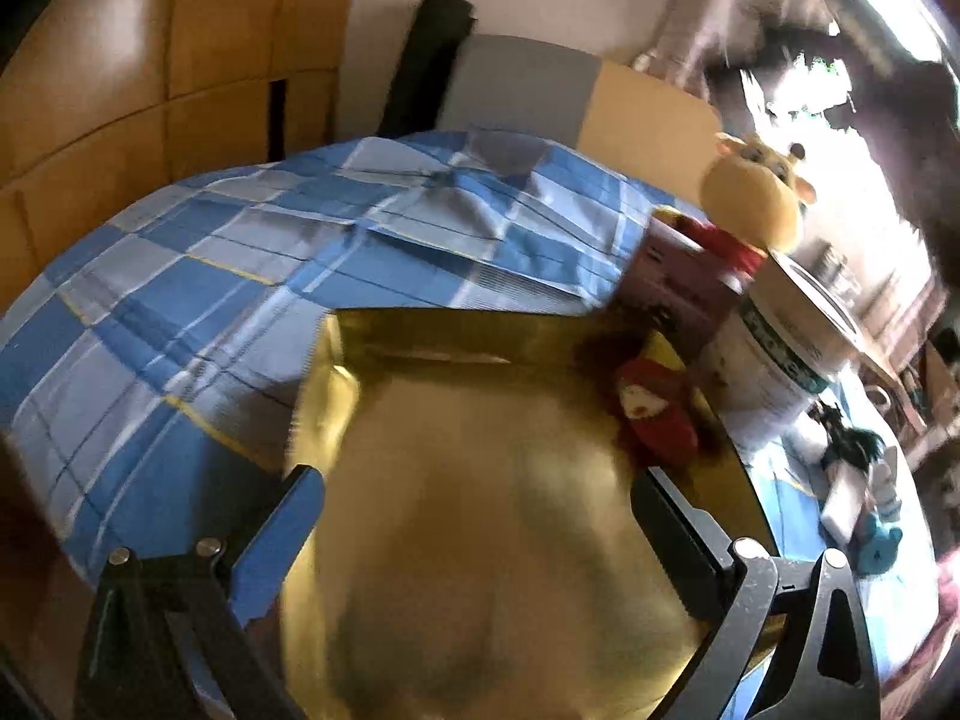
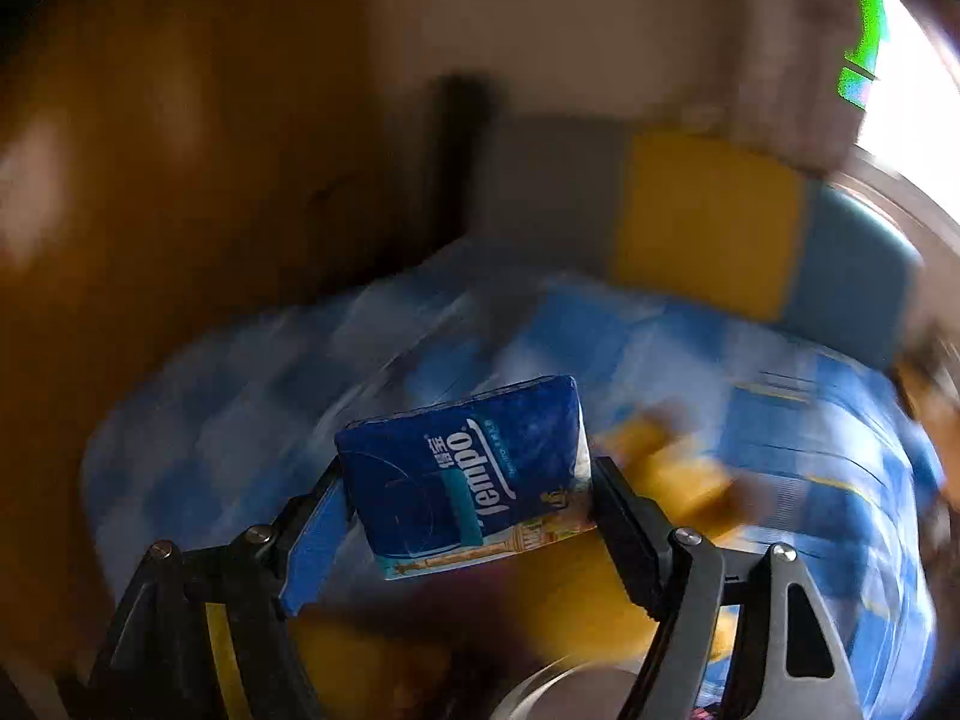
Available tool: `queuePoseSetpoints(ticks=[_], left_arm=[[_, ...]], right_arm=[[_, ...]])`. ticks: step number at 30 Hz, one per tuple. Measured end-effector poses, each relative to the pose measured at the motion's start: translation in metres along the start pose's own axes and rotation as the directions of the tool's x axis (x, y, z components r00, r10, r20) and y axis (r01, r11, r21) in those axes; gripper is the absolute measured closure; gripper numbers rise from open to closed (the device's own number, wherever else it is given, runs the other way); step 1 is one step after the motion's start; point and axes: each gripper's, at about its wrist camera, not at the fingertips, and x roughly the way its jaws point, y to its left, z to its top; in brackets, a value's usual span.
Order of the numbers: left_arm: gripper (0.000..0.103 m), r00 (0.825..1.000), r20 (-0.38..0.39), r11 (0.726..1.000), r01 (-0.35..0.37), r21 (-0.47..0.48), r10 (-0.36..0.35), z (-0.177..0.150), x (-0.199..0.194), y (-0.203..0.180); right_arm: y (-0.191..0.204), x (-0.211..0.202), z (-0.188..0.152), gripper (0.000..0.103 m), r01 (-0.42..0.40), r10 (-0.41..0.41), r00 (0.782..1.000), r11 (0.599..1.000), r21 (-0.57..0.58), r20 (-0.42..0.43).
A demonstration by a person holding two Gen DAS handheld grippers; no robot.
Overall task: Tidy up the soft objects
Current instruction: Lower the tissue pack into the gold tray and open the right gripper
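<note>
Glossy plastic tissue pack [image 2: 465,474]; checked cloth bedsheet [image 1: 180,312]; glossy wood wardrobe [image 1: 150,60].

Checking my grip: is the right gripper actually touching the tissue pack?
Touching. The right wrist view shows the right gripper with both fingers pressed against the tissue pack's sides.

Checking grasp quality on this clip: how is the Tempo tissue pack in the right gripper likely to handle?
The tissue pack, pinched in the right gripper, probably is light and compressible: its wrapper looks slightly dented. The glossy film may be slippery, and the pack sits tilted, so it could pivot in the hold.
</note>
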Motion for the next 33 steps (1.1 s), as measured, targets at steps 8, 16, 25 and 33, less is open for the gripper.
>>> queuePoseSetpoints(ticks=[8, 16, 25, 33], left_arm=[[0.000, 0.999, -0.007, 0.998, -0.044, -0.054, 0.044, -0.010, -0.013, 0.023], [0.000, 0.998, -0.017, 0.998, -0.056, -0.036, 0.055, -0.024, -0.019, 0.016], [0.000, 0.997, -0.008, 0.996, -0.073, -0.044, 0.072, -0.029, -0.026, 0.018], [0.000, 0.996, -0.001, 0.995, -0.084, -0.049, 0.084, -0.030, -0.032, 0.017]], right_arm=[[0.093, 0.069, -0.139, 0.025, -0.058, -0.011, 0.959, 0.971, -0.234, -0.282], [0.105, 0.086, -0.195, 0.024, 0.028, -0.140, 0.935, 0.945, -0.327, -0.326], [0.108, 0.053, -0.205, 0.018, 0.072, -0.140, 0.964, 0.954, -0.290, -0.224], [0.115, 0.008, -0.203, 0.018, 0.177, -0.204, 0.975, 0.953, -0.248, -0.087]])
